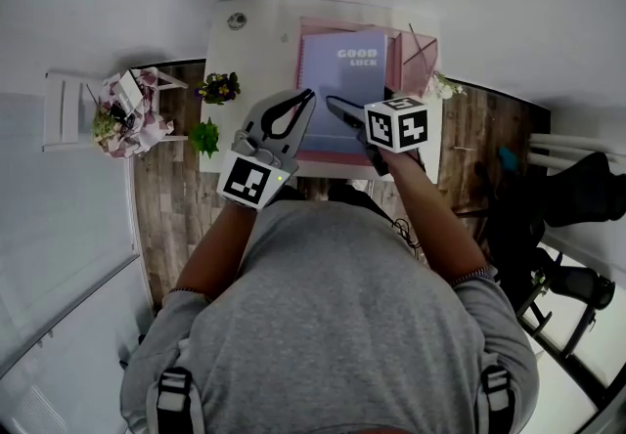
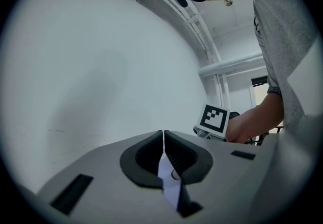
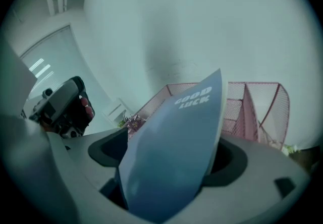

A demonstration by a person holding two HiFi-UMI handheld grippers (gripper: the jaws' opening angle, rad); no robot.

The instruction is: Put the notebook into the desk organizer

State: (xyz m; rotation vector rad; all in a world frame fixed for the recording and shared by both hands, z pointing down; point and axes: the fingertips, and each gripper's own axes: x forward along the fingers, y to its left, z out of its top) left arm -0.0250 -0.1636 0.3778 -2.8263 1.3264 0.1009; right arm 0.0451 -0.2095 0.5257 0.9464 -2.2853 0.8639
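A lavender notebook (image 1: 342, 80) printed "GOOD LUCK" stands against the pink mesh desk organizer (image 1: 416, 61) on the white desk. My right gripper (image 1: 333, 103) is at its lower edge. In the right gripper view the notebook (image 3: 171, 162) leans loosely between the jaws, the gripper (image 3: 174, 137) is open, and the organizer (image 3: 252, 107) rises behind. My left gripper (image 1: 309, 96) meets the notebook's lower left edge. In the left gripper view the gripper (image 2: 163, 138) is shut, tips together, with a thin lavender sliver pinched between the jaws.
Two small potted plants (image 1: 217, 87) (image 1: 204, 137) sit on the desk's (image 1: 254, 41) left side. A white stool with a flower bouquet (image 1: 122, 114) stands farther left. White flowers (image 1: 442, 86) are beside the organizer. Dark furniture (image 1: 577, 197) is at the right.
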